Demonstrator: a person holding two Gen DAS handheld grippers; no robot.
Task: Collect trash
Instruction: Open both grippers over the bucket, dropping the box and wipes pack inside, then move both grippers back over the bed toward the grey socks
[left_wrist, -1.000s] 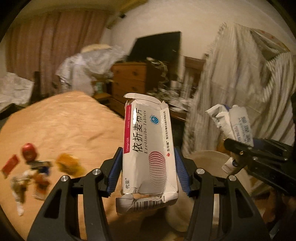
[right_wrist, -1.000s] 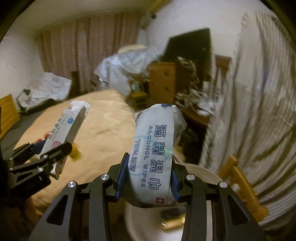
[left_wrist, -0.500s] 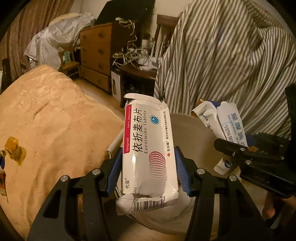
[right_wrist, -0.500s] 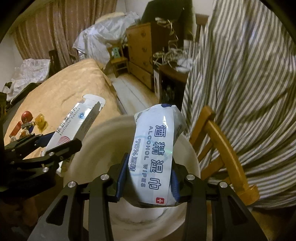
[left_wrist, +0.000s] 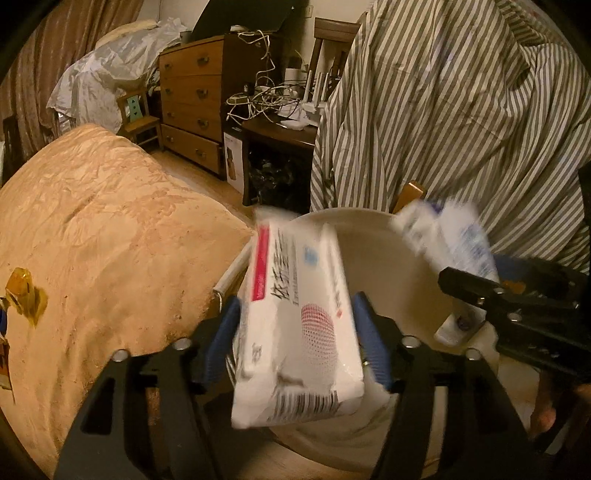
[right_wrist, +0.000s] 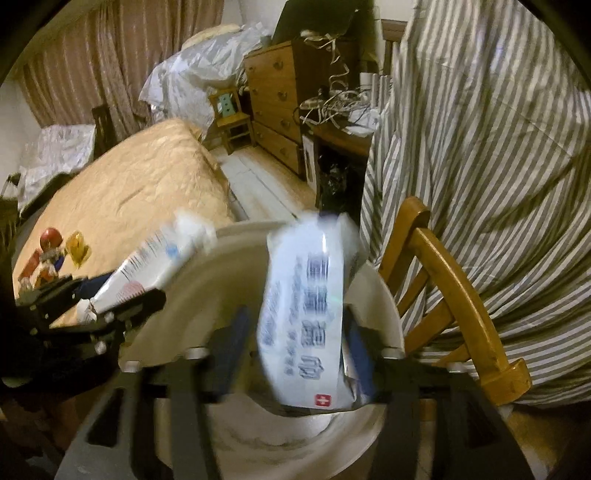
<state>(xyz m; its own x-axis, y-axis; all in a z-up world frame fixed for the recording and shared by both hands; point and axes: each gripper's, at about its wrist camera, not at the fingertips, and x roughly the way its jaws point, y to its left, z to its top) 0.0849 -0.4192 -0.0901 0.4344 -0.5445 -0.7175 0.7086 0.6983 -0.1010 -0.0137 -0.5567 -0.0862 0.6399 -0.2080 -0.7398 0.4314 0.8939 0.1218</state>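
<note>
I have both grippers over the white bin, and both are letting go at once. The jaws of my left gripper are opening, with the medicine box between them, blurred and tipping toward the bin; the blue pads look clear of its sides, so I judge it released and falling. The jaws of my right gripper are opening too, and the alcohol wipes pack is blurred between them above the bin's mouth, apparently no longer pinched. So these two pieces are all but collected. More is left: on the tan bedspread lie a yellow wrapper and a small cluster of red and coloured litter, well apart from the bin and untouched.
</note>
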